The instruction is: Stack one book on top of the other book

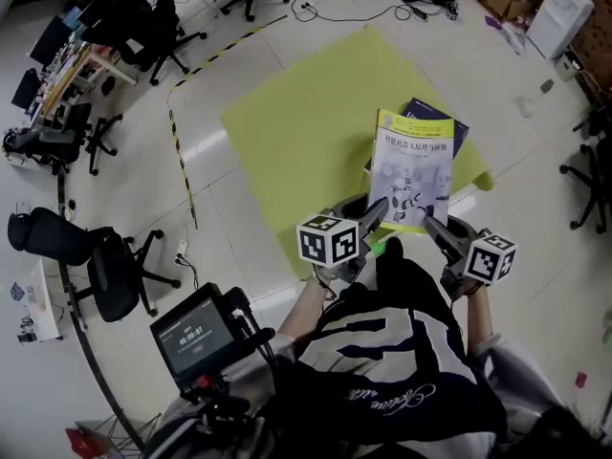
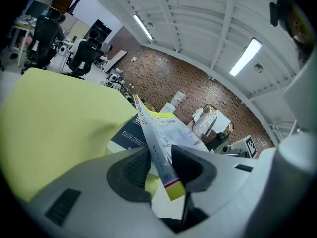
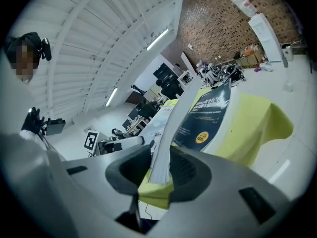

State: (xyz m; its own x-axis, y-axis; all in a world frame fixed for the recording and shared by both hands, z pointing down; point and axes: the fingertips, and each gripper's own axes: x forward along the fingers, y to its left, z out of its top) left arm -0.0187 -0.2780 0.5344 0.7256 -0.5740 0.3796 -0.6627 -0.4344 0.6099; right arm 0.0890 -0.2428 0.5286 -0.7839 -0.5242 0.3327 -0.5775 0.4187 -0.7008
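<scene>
So the pale book with the yellow top band (image 1: 413, 165) is held up off the tabletop (image 1: 296, 132), near its right-hand corner. The dark blue book (image 1: 448, 122) lies partly under it, peeking out on the far side. The left hand-held gripper (image 1: 375, 210) is clamped on the near end at the spine, and the right hand-held gripper (image 1: 432, 226) is clamped on the near end at the page edge.

Step in hand, by the looks of it: the lifted book gets carried over the blue one and set down on it. To do that well, the book should be kept level between both grips so it isn't twisted. The far edge is best lined up with the blue book first, then the near end lowered flat. The jaws shouldn't be let go until the weight is fully resting, or a slide is likely.

Both look like flat, rectangular paperbacks with glossy covers, so probably slippery against each other. The held one looks fairly thin and could flex. The tabletop is covered with a matte yellow-green sheet that droops at the corner. The jaw pads are dark and ribbed.
</scene>
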